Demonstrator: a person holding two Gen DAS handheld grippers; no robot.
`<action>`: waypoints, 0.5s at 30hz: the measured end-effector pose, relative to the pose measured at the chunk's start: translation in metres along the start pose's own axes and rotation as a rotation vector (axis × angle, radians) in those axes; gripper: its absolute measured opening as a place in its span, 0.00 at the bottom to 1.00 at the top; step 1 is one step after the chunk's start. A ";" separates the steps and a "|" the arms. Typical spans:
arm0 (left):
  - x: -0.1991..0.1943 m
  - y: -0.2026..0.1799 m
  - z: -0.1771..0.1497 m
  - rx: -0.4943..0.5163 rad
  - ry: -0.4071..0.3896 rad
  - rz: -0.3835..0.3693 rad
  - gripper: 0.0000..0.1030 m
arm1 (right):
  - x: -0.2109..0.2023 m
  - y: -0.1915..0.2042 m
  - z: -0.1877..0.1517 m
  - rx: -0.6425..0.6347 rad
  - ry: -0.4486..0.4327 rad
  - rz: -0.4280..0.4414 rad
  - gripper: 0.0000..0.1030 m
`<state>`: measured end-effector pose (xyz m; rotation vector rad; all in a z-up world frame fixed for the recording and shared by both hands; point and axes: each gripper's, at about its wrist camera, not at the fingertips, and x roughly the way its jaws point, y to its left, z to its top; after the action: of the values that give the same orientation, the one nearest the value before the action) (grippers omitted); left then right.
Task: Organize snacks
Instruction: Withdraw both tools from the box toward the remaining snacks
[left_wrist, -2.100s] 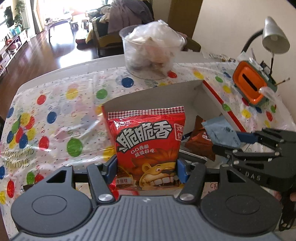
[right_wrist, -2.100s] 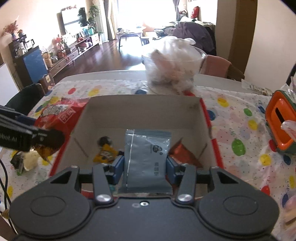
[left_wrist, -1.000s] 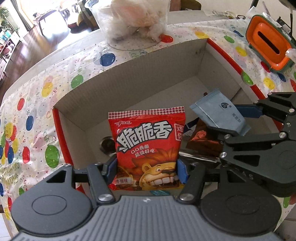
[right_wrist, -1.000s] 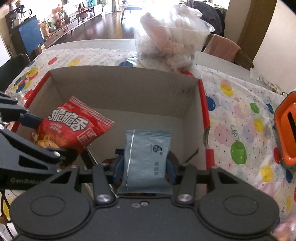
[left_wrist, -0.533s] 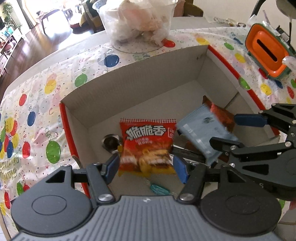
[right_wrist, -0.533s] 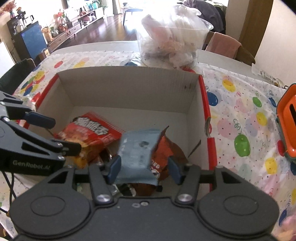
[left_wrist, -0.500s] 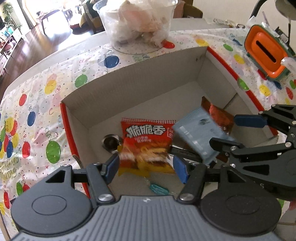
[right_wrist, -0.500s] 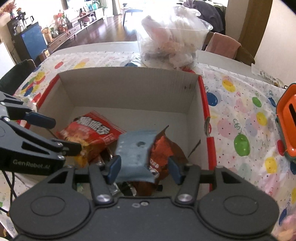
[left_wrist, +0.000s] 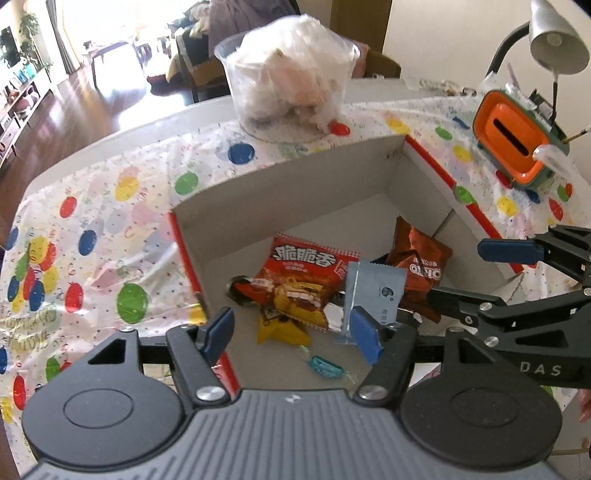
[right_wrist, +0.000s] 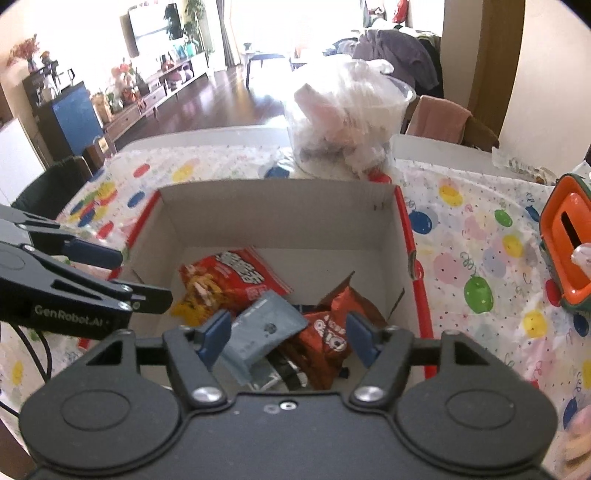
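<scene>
An open cardboard box (left_wrist: 288, 192) with red outer sides stands on the table; it also shows in the right wrist view (right_wrist: 277, 206). Inside lie a red snack bag (left_wrist: 306, 277) (right_wrist: 236, 280), a grey-blue packet (left_wrist: 373, 291) (right_wrist: 262, 332), an orange-brown Oreo bag (left_wrist: 421, 258) (right_wrist: 332, 325), a yellow wrapper (left_wrist: 280, 332) and a teal candy (left_wrist: 327, 367). My left gripper (left_wrist: 291, 332) is open and empty above the box's near edge. My right gripper (right_wrist: 288, 332) is open and empty above the box's near right part.
A clear plastic tub (left_wrist: 291, 81) of wrapped items stands behind the box. An orange and green tissue holder (left_wrist: 513, 144) and a desk lamp (left_wrist: 554, 37) stand at the right. A balloon-print tablecloth (left_wrist: 92, 236) covers the table.
Both grippers have opened and let go: the red bag and the grey-blue packet dropped into the box and now lie still. Both grippers have drawn back a little.
</scene>
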<state>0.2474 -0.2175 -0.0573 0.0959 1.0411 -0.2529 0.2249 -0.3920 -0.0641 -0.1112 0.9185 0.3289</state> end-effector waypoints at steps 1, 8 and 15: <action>-0.004 0.003 -0.002 -0.002 -0.011 -0.003 0.67 | -0.002 0.003 0.000 0.003 -0.006 0.001 0.68; -0.032 0.022 -0.014 -0.016 -0.102 -0.020 0.72 | -0.020 0.024 -0.001 0.013 -0.062 0.018 0.78; -0.058 0.045 -0.032 -0.010 -0.194 0.001 0.74 | -0.032 0.051 -0.001 0.019 -0.112 0.044 0.85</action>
<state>0.2041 -0.1587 -0.0251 0.0610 0.8497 -0.2512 0.1895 -0.3510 -0.0370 -0.0551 0.8136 0.3635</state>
